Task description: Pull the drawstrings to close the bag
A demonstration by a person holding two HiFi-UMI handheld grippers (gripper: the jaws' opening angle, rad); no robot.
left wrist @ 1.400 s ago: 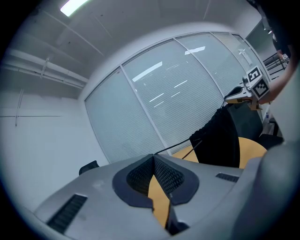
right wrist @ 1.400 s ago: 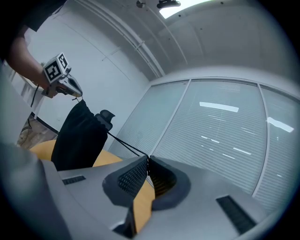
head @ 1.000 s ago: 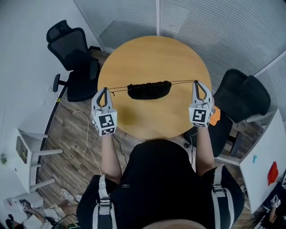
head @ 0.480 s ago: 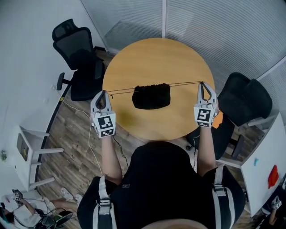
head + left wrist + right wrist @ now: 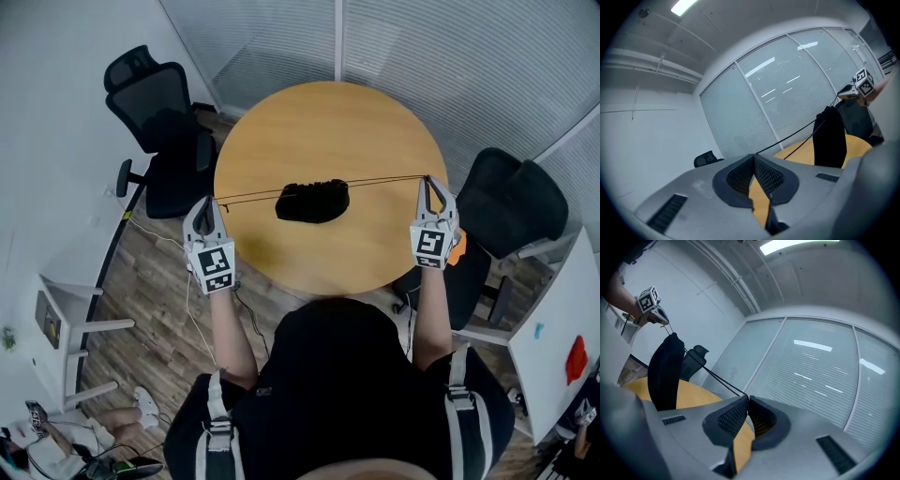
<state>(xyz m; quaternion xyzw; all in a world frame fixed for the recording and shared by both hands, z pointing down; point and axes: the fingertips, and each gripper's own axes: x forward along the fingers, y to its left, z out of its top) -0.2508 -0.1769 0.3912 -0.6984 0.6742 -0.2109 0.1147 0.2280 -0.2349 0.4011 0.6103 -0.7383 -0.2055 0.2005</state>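
Black fabric drawstring bag [image 5: 312, 201] hung gathered on taut thin black drawstrings [image 5: 248, 197].
Left gripper [image 5: 208, 200], right gripper [image 5: 427, 178] each clamped one string; harder pulling could slip it free.

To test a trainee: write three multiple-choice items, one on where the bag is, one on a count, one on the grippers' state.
1. Where is the black bag?
A. on a shelf
B. on the floor
C. between the left gripper and the right gripper, over the round table

2. How many black office chairs stand by the table?
A. none
B. two
C. five

3. How do the grippers' jaws stand?
A. shut on the strings
B. wide open
C. shut on nothing

Key: 1 C, it hangs on strings stretched between them; 2 B, one on each side; 3 A, each gripper view shows jaws pinching a string.
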